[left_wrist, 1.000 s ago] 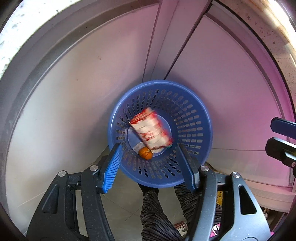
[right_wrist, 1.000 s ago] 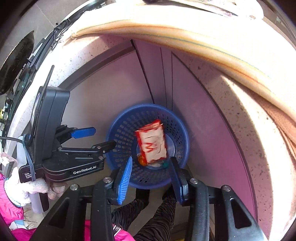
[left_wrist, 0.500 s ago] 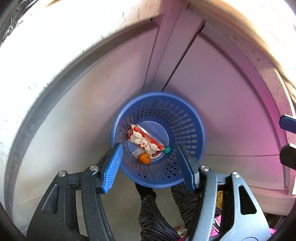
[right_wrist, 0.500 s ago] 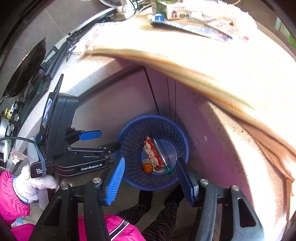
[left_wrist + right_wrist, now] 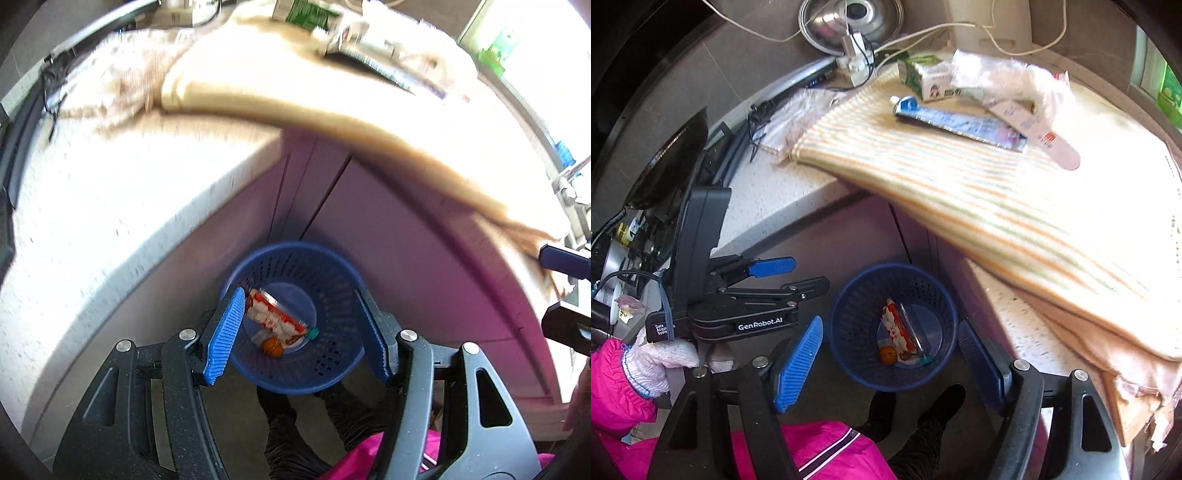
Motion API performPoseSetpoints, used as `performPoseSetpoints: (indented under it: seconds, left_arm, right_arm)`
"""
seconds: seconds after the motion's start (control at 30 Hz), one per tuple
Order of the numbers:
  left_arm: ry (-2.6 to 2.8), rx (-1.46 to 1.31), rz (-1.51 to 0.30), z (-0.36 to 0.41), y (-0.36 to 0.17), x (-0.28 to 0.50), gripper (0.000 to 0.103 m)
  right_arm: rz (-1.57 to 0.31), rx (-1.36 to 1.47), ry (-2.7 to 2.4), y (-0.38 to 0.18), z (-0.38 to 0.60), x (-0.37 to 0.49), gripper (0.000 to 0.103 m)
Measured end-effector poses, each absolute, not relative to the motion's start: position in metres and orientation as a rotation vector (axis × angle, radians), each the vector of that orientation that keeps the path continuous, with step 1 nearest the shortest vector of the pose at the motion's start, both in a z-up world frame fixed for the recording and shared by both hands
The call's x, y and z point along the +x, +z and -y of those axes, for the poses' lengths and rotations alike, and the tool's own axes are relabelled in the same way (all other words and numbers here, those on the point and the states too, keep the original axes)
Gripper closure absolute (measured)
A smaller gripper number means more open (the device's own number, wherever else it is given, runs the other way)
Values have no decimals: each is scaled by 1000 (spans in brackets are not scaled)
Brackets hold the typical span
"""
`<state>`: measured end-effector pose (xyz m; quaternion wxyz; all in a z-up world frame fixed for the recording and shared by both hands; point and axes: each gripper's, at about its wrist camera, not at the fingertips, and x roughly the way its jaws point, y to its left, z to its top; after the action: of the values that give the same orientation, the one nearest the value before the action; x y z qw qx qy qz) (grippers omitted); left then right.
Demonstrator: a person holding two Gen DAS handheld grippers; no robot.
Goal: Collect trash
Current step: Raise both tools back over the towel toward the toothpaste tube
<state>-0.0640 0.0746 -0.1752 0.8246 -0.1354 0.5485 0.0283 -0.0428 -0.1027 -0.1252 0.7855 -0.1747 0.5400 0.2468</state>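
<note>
A blue perforated bin (image 5: 332, 291) (image 5: 857, 314) stands on the floor by the counter. In it lie a red and white wrapper (image 5: 273, 319) (image 5: 897, 330) and a small orange ball (image 5: 272, 346) (image 5: 887, 355). My left gripper (image 5: 299, 336) is open and empty, high above the bin. My right gripper (image 5: 890, 362) is open and empty, also above it. On the striped cloth (image 5: 960, 192) lie a blue tube (image 5: 956, 122), a green and white carton (image 5: 923, 75), a clear plastic wrapper (image 5: 1008, 79) and a pink tube (image 5: 1038, 134).
The white counter edge (image 5: 768, 199) juts over the bin. A power strip with cables (image 5: 855, 55) and a metal lid (image 5: 849, 18) sit at the back. The left gripper's body (image 5: 738, 295) is left of the bin. My legs (image 5: 916, 424) stand below.
Both grippers have risen away from the bin, so the countertop and its items have come into view. The wrapper has settled at the bin's bottom.
</note>
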Motion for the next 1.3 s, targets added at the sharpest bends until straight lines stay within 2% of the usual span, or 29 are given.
performPoseSetpoints:
  seconds: [0.37,0.77,1.3]
  left_arm:
    - [70,-348,-1055,-81,-118,-22,41]
    - [98,-385,-997,-77,-92,34,41]
    - [170,-529,-1038,-94,-122,90,42]
  right_arm:
    - [-1019,-332,513,-58,129,-14,18]
    - [-909,-340,532,-4,139,59,18]
    - [-935,-466,633,-20,113,157,18]
